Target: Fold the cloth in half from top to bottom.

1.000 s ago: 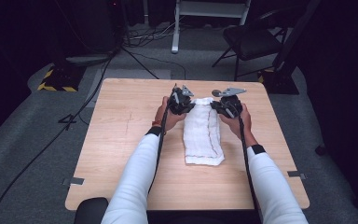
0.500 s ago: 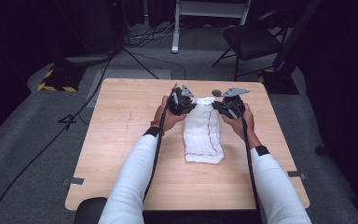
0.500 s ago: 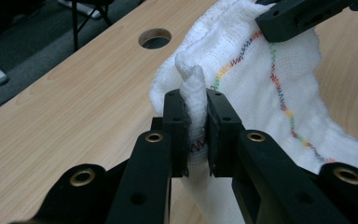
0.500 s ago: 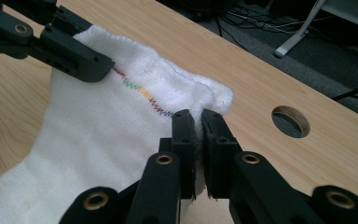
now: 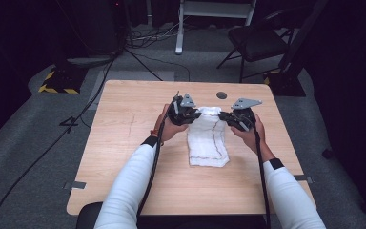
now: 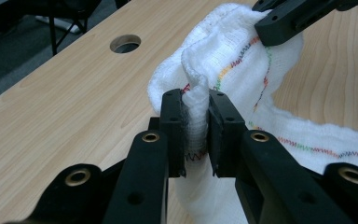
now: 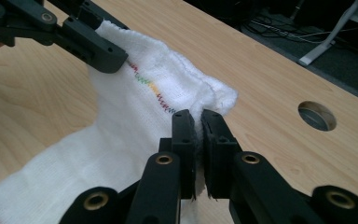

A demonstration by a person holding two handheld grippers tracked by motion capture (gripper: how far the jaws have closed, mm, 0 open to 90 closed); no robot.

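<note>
Each hand-held gripper (image 5: 187, 114) (image 5: 238, 119) clamped on the white cloth's (image 5: 208, 143) far corners.

Both claws have drawn the towel's (image 5: 208, 138) far end toward the person.

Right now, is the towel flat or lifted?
Partly lifted: both grippers pinch the towel's far end up; its near end lies flat.

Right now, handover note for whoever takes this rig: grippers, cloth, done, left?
Left gripper: shut on a bunched far corner of the white cloth.
Right gripper: shut on the other far corner.
Cloth: far end raised off the wooden table, near end lying flat; hole in the table beyond it.
Done: both corners gripped and lifted.
Left: probably fold the far end toward the near edge, then release.
</note>
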